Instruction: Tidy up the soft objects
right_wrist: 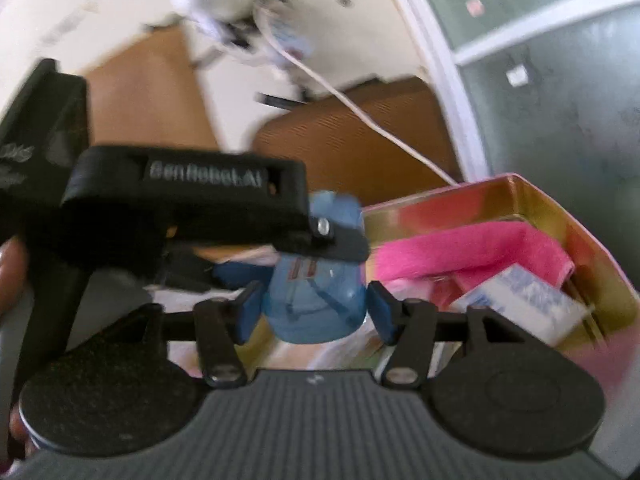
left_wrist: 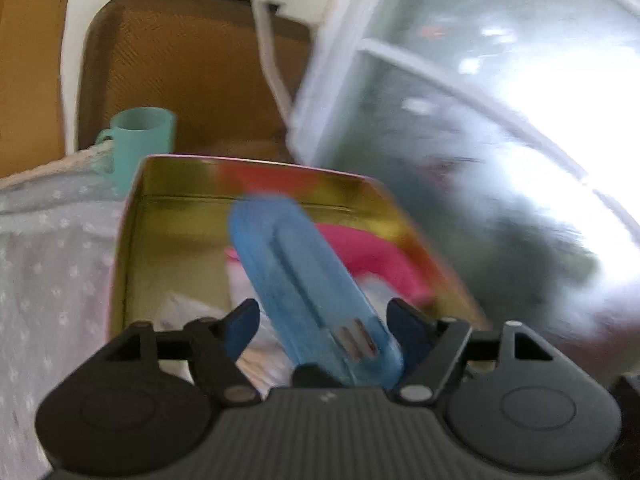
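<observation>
A blue translucent soft pack (left_wrist: 304,280) lies lengthwise between the fingers of my left gripper (left_wrist: 324,320), above an open gold tin box (left_wrist: 176,176). The left jaws stand apart around it; contact is unclear through blur. In the right wrist view the same blue pack (right_wrist: 316,300) sits between my right gripper's (right_wrist: 314,310) fingers, which stand apart beside it. The left gripper's body (right_wrist: 180,200) reaches in from the left and overlaps the pack's top. The tin (right_wrist: 540,204) holds a pink cloth (right_wrist: 472,252) and a white-blue packet (right_wrist: 524,304).
A teal mug (left_wrist: 140,140) stands behind the tin on a white dotted cloth (left_wrist: 52,260). A brown chair back (left_wrist: 192,68) and a white cable (left_wrist: 272,60) are beyond. A frosted window (left_wrist: 500,120) is at the right.
</observation>
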